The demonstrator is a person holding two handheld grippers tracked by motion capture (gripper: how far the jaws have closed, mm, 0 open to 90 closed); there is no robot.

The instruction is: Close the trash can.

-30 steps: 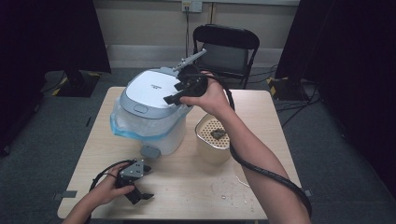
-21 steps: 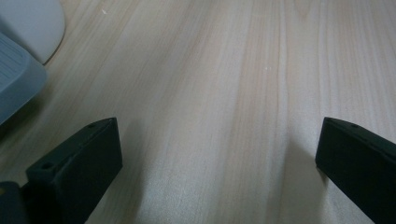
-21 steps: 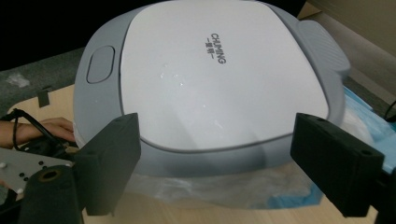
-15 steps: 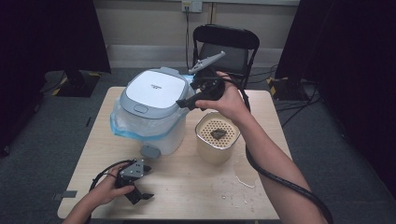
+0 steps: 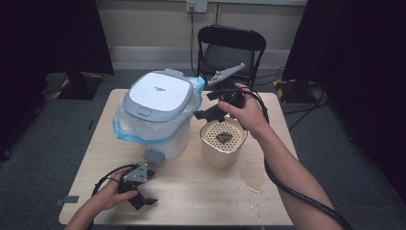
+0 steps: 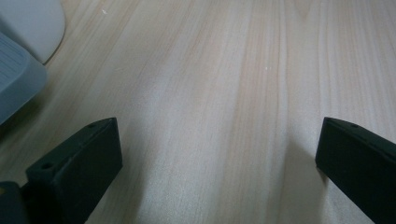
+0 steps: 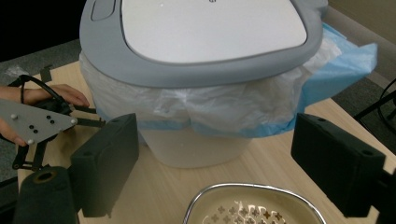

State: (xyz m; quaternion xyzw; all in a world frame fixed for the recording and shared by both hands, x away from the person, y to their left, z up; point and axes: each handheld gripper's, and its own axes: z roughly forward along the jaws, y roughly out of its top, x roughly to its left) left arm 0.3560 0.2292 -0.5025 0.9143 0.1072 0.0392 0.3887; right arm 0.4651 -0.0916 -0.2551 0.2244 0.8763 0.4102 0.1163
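Two black jaws of the left gripper [image 6: 219,172] spread wide, nothing between them but bare pale wood of the table [image 6: 224,84]. Resting low near the table's near left corner in the high view [image 5: 139,194], held by the left hand [image 5: 112,191], cable looped beside it. At far left of the left gripper view, a pale grey edge of the bin's pedal [image 6: 18,88], close to one jaw but not touching.

Likewise spread wide on the right gripper [image 7: 215,172], gripping nothing. Held up in the air by the right hand [image 5: 249,112] above the far rim of the cream container [image 5: 224,143], pointing left toward the bin, grey three-cornered plate [image 5: 226,74] sticking up on top. Between those jaws in the right gripper view: the container's metal rim [image 7: 252,191] with a perforated insert below, and farther off the white bin [image 7: 205,70].

Bin on the left half of the table, grey-rimmed white lid [image 5: 158,93] closed, blue-edged plastic bag [image 5: 131,129] folded out from under the lid all round. Cream container just right of the bin, a dark lump [image 5: 223,138] lying on its perforated insert. Clear plastic scrap [image 5: 251,175] on the table near right of the container. Black folding chair [image 5: 232,48] beyond the far edge.
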